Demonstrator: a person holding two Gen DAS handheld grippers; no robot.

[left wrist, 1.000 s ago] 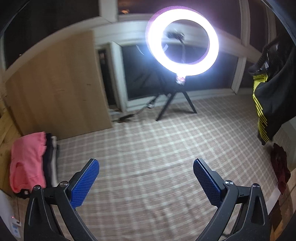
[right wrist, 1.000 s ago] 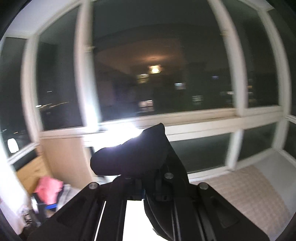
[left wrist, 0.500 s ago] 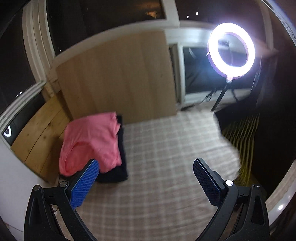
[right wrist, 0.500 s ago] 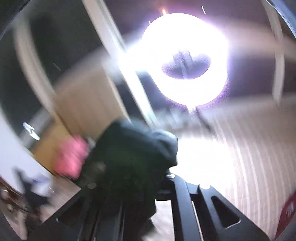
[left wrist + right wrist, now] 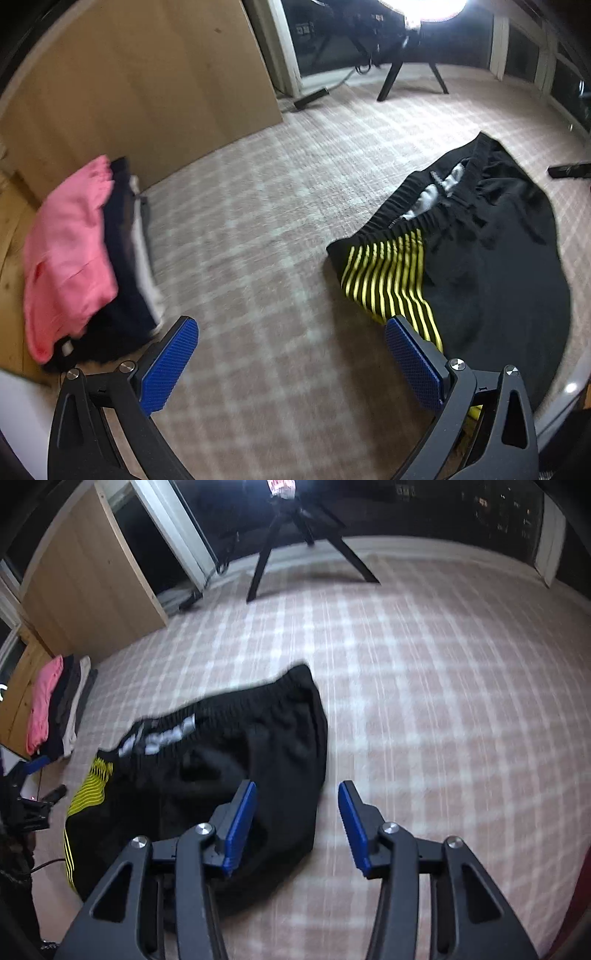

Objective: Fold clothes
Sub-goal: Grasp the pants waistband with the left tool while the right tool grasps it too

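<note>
Right wrist view: the right claw (image 5: 297, 814) is seen partly spread, its jaws having just been opening, with nothing pinched between them; the black shorts (image 5: 229, 760) lie crumpled on the checked blanket (image 5: 424, 686), under and beside its left pad. From the left wrist view, the left claw (image 5: 291, 360) is spread wide and empty above the blanket, the shorts' yellow-striped side just beside its right pad. A stack of folded clothes (image 5: 70, 254), pink on top, is seen at the left edge.

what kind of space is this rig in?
Probably a home room set up for recording: checked bedding or mat as the work surface, ring-light tripod by dark windows, black shorts dropped beside a folded clothes pile.
</note>
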